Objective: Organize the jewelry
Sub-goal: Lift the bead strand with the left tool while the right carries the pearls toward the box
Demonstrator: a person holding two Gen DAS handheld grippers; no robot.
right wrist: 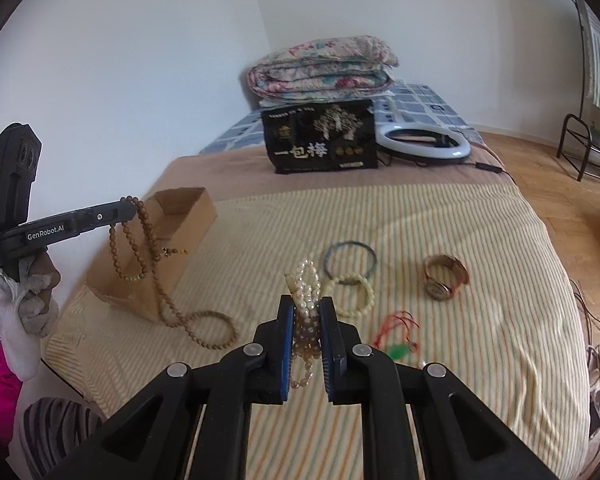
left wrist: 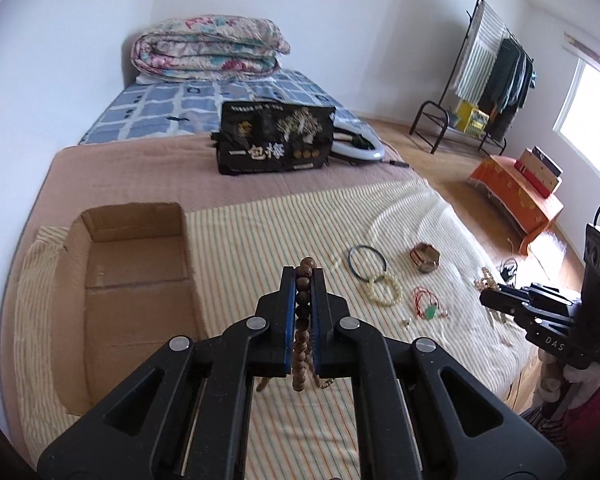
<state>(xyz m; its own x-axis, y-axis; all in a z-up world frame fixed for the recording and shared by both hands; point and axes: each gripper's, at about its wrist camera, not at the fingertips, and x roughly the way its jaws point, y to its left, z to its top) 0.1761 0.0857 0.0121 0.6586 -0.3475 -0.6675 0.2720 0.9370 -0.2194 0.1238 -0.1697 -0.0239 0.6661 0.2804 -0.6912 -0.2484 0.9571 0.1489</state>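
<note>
Jewelry lies mid-blanket (right wrist: 440,220), clear striped cloth reaching the cardboard box (left wrist: 136,248).

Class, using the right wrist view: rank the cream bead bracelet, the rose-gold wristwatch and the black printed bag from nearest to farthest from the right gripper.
1. Cream bead bracelet, on the striped blanket just beyond the right gripper, slightly right.
2. Rose-gold wristwatch, further right on the blanket.
3. Black printed bag, far back on the bed.

A striped blanket (right wrist: 440,232) bears a cardboard box (left wrist: 136,264), bangles (right wrist: 350,258) and a watch (right wrist: 444,276).
</note>
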